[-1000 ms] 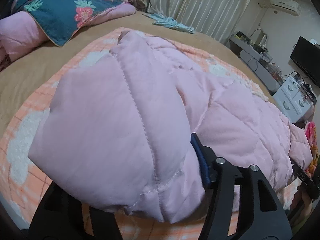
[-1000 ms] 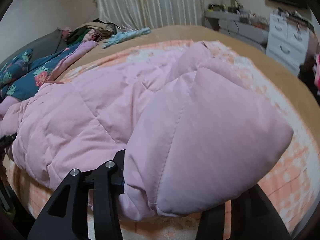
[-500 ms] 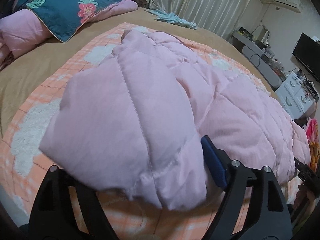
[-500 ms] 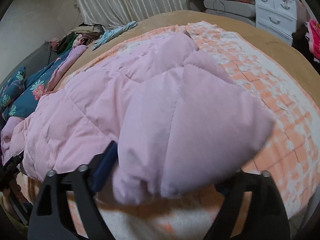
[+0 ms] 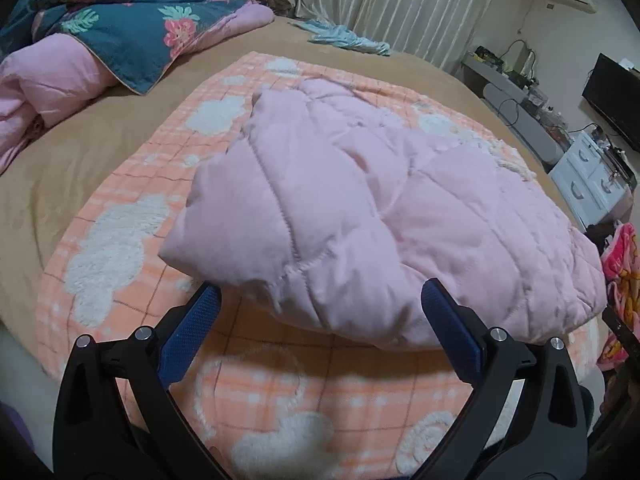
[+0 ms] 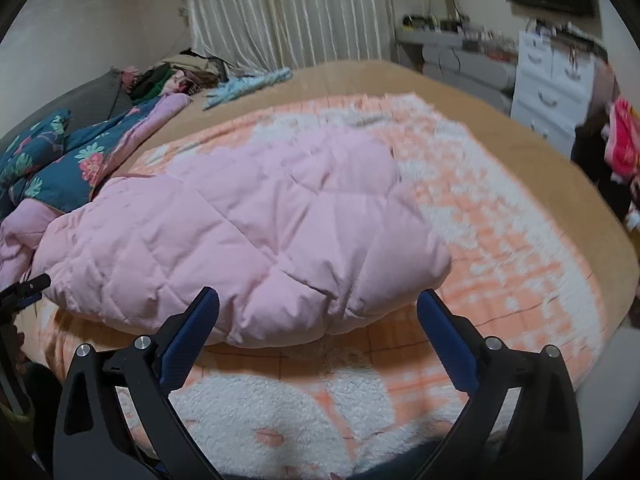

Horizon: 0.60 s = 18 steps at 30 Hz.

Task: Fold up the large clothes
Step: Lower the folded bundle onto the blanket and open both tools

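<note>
Both tools, left tool [image 5: 320, 300] and right tool [image 6: 318, 300], spread wide, just opening, gripping nothing. Beyond them, pink quilted coat [image 5: 380, 216] dropped folded on orange checked blanket [image 5: 280, 376], likely for settling. Farther off, bed [image 5: 100, 152] under all.

Black fingers [image 5: 440, 312], blue textured pads [image 5: 192, 332], silver screws.

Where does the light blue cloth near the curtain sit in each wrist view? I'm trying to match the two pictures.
Left wrist: light blue cloth top centre, on the tan bedcover before the curtain.
Right wrist: light blue cloth upper left of centre, same spot.
Shared landmark: pink quilted jacket, mid-frame in both.
</note>
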{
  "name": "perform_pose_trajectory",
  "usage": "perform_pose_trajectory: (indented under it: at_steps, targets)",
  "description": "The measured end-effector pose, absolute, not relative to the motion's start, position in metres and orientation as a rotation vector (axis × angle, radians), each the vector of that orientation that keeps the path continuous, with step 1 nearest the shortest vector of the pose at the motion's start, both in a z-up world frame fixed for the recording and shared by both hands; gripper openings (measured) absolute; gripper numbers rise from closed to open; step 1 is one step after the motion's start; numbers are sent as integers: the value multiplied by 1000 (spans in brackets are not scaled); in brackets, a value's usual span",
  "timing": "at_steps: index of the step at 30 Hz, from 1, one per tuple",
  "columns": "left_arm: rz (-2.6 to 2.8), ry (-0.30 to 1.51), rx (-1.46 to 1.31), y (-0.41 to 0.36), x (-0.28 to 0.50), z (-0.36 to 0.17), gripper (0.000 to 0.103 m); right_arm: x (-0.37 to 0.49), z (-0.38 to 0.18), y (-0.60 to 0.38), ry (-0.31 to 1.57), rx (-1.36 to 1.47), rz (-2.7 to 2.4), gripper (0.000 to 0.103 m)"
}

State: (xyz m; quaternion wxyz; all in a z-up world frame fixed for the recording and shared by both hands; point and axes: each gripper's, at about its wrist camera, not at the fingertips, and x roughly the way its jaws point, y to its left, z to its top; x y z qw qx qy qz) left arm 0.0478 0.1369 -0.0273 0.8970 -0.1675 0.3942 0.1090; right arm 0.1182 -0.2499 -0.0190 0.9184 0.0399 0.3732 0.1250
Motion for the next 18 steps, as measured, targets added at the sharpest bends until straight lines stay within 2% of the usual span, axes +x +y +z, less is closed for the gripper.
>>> perform_pose_trajectory:
  at_steps: [9, 18]
  targets:
    - [153, 710, -287, 105, 26, 19, 94, 81, 21, -244, 670, 43, 312, 99]
    - [79, 659, -251, 71, 13, 39, 94, 45, 52, -222, 579, -15, 359, 99]
